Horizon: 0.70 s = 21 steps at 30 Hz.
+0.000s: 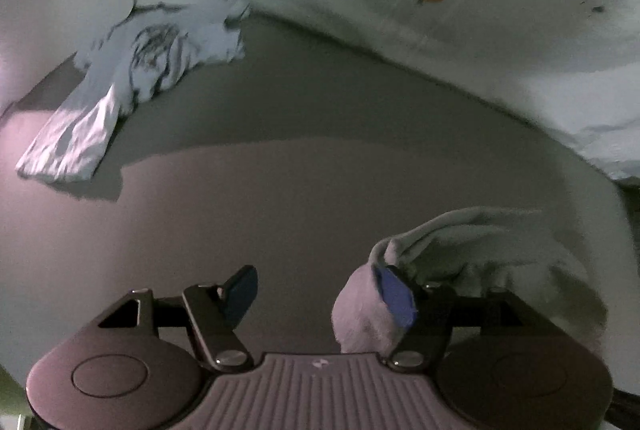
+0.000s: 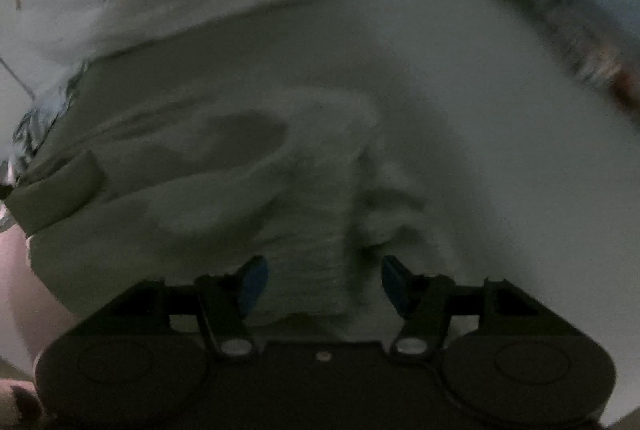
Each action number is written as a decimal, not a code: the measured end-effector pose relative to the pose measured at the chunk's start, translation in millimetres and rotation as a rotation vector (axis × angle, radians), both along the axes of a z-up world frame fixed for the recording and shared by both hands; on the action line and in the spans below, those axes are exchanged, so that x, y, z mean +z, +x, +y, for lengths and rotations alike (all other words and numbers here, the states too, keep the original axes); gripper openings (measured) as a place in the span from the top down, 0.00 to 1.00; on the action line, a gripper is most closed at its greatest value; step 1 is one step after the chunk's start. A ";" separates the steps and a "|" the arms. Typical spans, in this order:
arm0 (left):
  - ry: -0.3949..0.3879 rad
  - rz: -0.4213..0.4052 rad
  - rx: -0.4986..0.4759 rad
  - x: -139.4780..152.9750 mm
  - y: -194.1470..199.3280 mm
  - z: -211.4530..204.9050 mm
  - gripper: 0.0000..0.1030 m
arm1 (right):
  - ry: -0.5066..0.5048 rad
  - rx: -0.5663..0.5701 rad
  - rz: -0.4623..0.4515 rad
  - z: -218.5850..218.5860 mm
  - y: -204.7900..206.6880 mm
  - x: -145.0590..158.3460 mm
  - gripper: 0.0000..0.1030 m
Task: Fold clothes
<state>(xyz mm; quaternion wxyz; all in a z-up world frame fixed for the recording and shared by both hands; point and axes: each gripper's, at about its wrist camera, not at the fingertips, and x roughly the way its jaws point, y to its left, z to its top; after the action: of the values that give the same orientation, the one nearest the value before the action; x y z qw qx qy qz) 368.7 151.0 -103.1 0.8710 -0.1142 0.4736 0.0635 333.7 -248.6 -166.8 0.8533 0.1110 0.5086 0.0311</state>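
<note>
Jaws are spread on both grippers. Left gripper (image 1: 324, 294): garment (image 1: 472, 242) is draped over one finger, not clamped, likely just released. Right gripper (image 2: 320, 282): jaws straddle a ridge of it, unpinched, probably for laying flat. Printed cloth (image 1: 132, 70) lies apart.

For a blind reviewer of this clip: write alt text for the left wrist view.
The left tongs stand open over a grey surface, with a fold of pale cloth draped against the right-hand finger only. A crumpled white garment with dark print lies further off to the left, and a large white sheet with an orange mark fills the top.
</note>
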 end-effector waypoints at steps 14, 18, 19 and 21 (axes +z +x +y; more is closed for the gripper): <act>-0.013 -0.035 -0.281 8.5 6.0 -82.5 0.29 | 0.001 0.726 -0.144 132.2 -40.5 30.1 0.71; -0.035 -0.006 -0.421 -5.5 1.2 -124.0 0.27 | -0.024 0.564 -0.173 104.3 -42.1 36.0 0.54; -0.036 0.002 -0.448 -9.5 -0.3 -132.3 0.24 | -0.016 0.515 -0.170 94.1 -41.7 37.3 0.53; -0.014 0.012 -0.494 -16.9 -3.6 -148.5 0.23 | -0.001 0.419 -0.174 76.0 -41.3 37.5 0.51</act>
<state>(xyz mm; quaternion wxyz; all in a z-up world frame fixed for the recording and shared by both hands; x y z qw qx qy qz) 365.2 2.5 -120.1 0.8566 -0.0008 0.4926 -0.1539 292.4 -172.6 -129.4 0.8688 -0.0002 0.4452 0.2167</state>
